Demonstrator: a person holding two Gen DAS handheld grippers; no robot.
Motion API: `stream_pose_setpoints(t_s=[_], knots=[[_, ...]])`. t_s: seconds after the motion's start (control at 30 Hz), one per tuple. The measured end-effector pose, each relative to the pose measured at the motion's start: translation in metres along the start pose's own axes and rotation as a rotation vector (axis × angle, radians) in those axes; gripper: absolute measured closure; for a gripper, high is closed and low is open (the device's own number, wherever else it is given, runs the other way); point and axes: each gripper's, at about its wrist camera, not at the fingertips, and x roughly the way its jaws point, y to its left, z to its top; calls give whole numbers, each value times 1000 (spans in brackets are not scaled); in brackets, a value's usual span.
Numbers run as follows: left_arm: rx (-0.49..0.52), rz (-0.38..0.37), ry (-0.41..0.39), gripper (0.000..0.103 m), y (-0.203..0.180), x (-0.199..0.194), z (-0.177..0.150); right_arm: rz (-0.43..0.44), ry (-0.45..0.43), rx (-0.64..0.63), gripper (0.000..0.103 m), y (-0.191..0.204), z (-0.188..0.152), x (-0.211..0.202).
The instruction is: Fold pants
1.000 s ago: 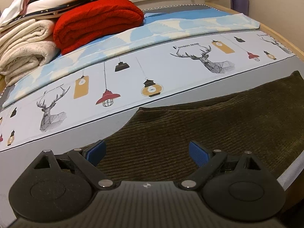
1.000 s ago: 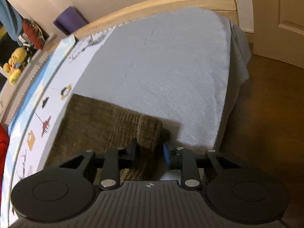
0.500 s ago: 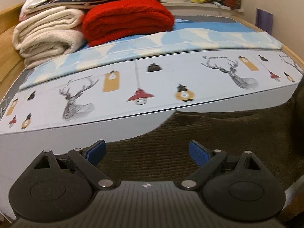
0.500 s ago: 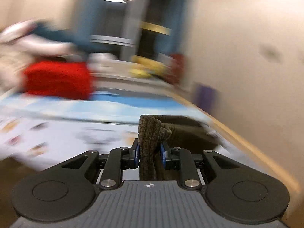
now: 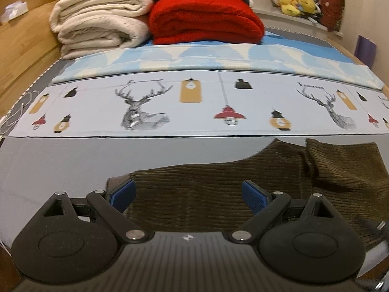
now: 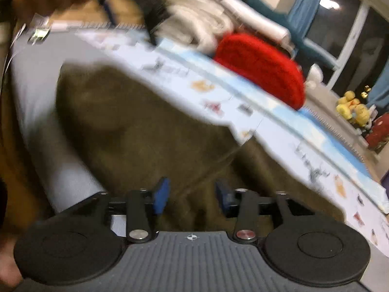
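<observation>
Though blurred, pants (image 5: 218, 194) apparently beneath both spread tongs (image 5: 188, 194).

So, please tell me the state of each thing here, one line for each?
left gripper: open, holds nothing, over the pants
right gripper: open, empty
pants: flat on the bed, one end folded over
red blanket: folded
cream blanket: folded, stacked
</observation>
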Motion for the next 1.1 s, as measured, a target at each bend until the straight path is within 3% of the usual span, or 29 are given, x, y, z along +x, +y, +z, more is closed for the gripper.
stream_pose_setpoints(t_s=[0.1, 0.2, 0.27, 0.33, 0.43, 0.53, 0.63, 0.67, 0.8, 0.87, 0.93, 1.0, 1.1], knots=[[-37, 5, 11, 7, 14, 0, 0, -24, 64, 1, 39, -14, 2, 21], [-54, 3, 18, 7, 21, -1, -1, 35, 175, 108, 42, -20, -3, 46], [-47, 2, 17, 7, 22, -2, -2, 105, 220, 165, 50, -23, -4, 56], [-42, 1, 14, 7, 23, -4, -4, 167, 224, 182, 83, -16, -5, 47], [-51, 2, 12, 7, 25, -4, -4, 77, 94, 85, 89, -9, 9, 18], [-58, 4, 9, 7, 26, -3, -2, 113, 25, 53, 89, -3, 17, -11], [-56, 3, 9, 7, 23, -2, 0, 186, 168, -61, 87, 15, -6, 0], [-55, 1, 10, 7, 22, -3, 0, 173, 175, -86, 86, 19, -11, 1], [-29, -3, 17, 7, 16, -2, -2, 131, 69, 62, 84, 4, 3, -14], [-18, 8, 18, 7, 15, 0, -2, 86, 45, 80, 77, 2, 4, -16], [-31, 13, 23, 7, 17, 2, -3, 95, 111, 72, 66, 1, -3, -8], [-43, 16, 30, 7, 20, 3, -3, 238, 210, 103, 65, -4, -11, -2], [-37, 22, 36, 7, 21, 4, -5, 194, 176, 97, 64, -6, -8, -6]])
